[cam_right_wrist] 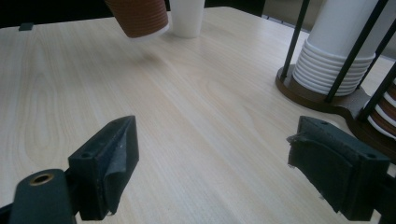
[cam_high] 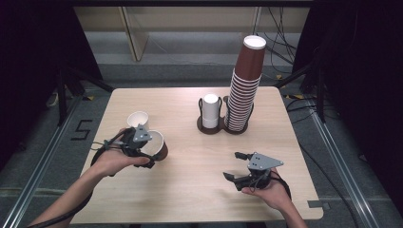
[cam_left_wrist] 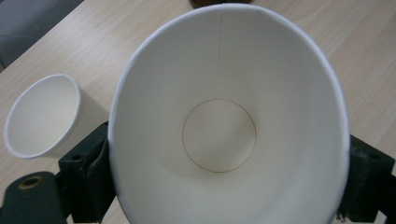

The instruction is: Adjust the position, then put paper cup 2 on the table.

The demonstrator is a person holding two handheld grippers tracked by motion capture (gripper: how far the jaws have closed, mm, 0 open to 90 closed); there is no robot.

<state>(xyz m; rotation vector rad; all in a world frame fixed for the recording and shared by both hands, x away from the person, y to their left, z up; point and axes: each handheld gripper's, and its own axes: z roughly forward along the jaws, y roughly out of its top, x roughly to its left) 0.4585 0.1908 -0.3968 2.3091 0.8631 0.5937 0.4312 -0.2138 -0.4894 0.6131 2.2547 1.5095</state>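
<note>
Gripping a brown paper cup (cam_high: 158, 148) by its sides, your left gripper (cam_high: 151, 151) holds it tilted above the table (cam_high: 190, 190), its white mouth facing back at you between the jaws. A white paper cup (cam_high: 138, 119) stands just beyond that gripper. Your right gripper (cam_high: 236, 166) hovers wide open and empty, the cup holder (cam_high: 209, 127) well ahead of it
</note>
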